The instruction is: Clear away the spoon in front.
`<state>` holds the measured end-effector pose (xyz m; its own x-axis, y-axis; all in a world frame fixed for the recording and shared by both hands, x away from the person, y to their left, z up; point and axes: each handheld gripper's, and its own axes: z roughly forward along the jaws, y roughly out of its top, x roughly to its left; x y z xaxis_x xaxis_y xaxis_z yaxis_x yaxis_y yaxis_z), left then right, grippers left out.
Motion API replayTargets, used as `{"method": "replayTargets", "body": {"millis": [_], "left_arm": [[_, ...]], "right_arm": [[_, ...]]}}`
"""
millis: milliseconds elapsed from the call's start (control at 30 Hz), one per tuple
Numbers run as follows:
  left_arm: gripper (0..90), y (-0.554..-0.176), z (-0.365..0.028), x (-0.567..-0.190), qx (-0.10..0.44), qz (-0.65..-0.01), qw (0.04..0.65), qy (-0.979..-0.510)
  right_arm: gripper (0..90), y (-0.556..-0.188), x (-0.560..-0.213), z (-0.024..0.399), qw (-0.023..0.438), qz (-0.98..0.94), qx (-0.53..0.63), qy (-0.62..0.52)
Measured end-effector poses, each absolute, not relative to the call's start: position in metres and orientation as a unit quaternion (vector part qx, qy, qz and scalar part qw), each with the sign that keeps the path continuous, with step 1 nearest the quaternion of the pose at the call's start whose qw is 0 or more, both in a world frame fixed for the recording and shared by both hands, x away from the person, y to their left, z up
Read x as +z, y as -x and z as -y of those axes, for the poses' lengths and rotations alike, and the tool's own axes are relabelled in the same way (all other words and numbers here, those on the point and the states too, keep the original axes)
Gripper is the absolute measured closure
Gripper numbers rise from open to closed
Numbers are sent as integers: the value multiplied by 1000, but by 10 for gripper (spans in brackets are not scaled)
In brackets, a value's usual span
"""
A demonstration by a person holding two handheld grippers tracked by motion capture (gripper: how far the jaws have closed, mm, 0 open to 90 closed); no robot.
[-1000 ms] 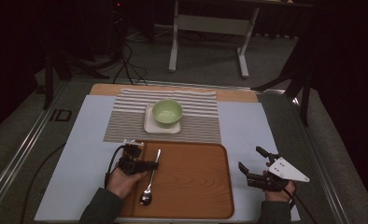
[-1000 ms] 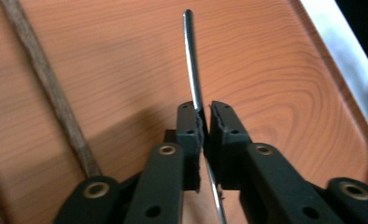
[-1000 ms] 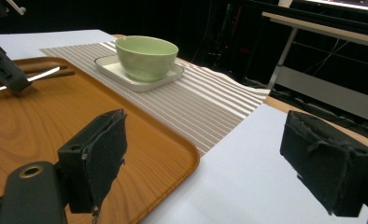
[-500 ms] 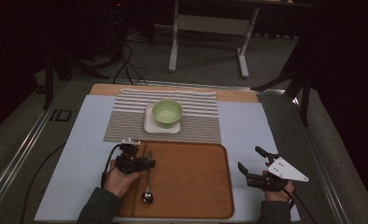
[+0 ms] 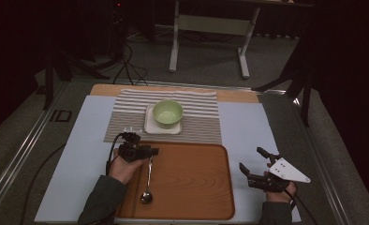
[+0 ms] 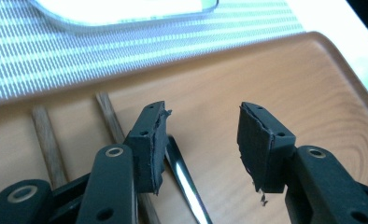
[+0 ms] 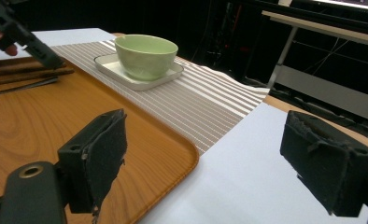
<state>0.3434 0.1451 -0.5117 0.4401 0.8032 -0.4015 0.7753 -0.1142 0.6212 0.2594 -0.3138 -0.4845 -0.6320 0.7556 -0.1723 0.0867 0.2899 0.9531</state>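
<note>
High view: left gripper (image 5: 151, 152) over the wooden tray's (image 5: 196, 187) left end, jaws just opened, holding nothing. Shiny metal spoon (image 5: 148, 180) lies released just below it, beside two dark chopsticks (image 6: 44, 140). Placing looks done; withdrawal left. Right gripper (image 5: 254, 163) wide open, empty, right of tray.

I see two black grippers, each one in a hand of the person. The left gripper (image 5: 151, 152) has a black body with a black cable that makes a loop beside it, and its arms carry round silver rivets and small screw holes. Its pads (image 6: 152, 144) are dark foam, a bit torn at the edges. The right gripper (image 5: 253, 163) has a grey three-cornered plate on top with small dark dots, and thick rough black pads (image 7: 95, 158). Both forearms wear dark grey-green sleeves.
</note>
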Motion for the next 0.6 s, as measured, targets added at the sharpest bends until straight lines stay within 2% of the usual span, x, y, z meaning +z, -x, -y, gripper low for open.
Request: {"method": "replayTargets", "body": {"millis": [600], "left_arm": [[521, -357, -163, -462, 57, -532, 471, -701]], "right_arm": [[140, -260, -485, 314, 320, -736, 524, -285]]}}
